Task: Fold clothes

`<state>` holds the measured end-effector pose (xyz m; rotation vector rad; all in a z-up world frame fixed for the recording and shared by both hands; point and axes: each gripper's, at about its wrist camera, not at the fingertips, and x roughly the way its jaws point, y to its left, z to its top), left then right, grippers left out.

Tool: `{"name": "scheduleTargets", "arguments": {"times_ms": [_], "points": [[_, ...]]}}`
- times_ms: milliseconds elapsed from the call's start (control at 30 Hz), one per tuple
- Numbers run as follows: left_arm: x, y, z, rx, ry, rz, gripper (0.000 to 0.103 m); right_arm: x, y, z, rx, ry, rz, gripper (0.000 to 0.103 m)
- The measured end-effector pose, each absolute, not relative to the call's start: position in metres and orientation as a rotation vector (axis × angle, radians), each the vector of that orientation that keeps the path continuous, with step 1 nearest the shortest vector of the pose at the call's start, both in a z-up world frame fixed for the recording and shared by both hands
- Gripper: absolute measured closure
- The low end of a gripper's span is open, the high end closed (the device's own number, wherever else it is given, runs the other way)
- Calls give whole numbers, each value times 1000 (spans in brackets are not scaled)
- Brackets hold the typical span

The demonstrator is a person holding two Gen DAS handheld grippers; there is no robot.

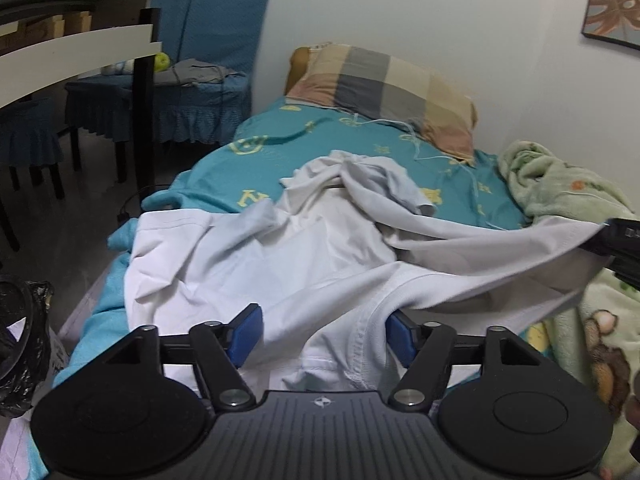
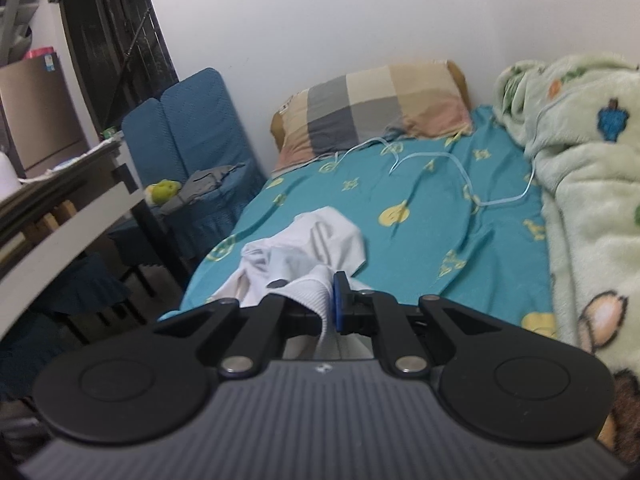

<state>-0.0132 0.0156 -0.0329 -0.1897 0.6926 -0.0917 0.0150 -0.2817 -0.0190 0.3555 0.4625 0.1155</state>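
left wrist: left gripper (image 1: 322, 336) is sitting with jaws apart, white shirt (image 1: 256, 264) hem bunching between the pads, unclamped; shirt is running forward along the bed (image 1: 360, 140).
right wrist: right gripper (image 2: 330, 306) is pinching the shirt's ribbed edge; cloth is trailing forward-left.

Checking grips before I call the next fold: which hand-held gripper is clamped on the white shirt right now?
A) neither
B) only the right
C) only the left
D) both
B: the right hand-held gripper is shut on a ribbed edge of the white shirt, pulling it taut, while the left hand-held gripper stands open, its blue pads wide apart with the shirt's collar lying loose between them.
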Motion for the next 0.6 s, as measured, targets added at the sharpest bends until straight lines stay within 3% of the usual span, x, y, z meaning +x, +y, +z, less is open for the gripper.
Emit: {"name": "scheduleTargets", "arguments": {"times_ms": [167,600], "points": [[-23,-8,-24,-136,631,-204,21,18,-291,-20,417,490,137,95],[19,-65,-65,-68,663,-168,20,14,-277,-13,385,475,184,95]]}}
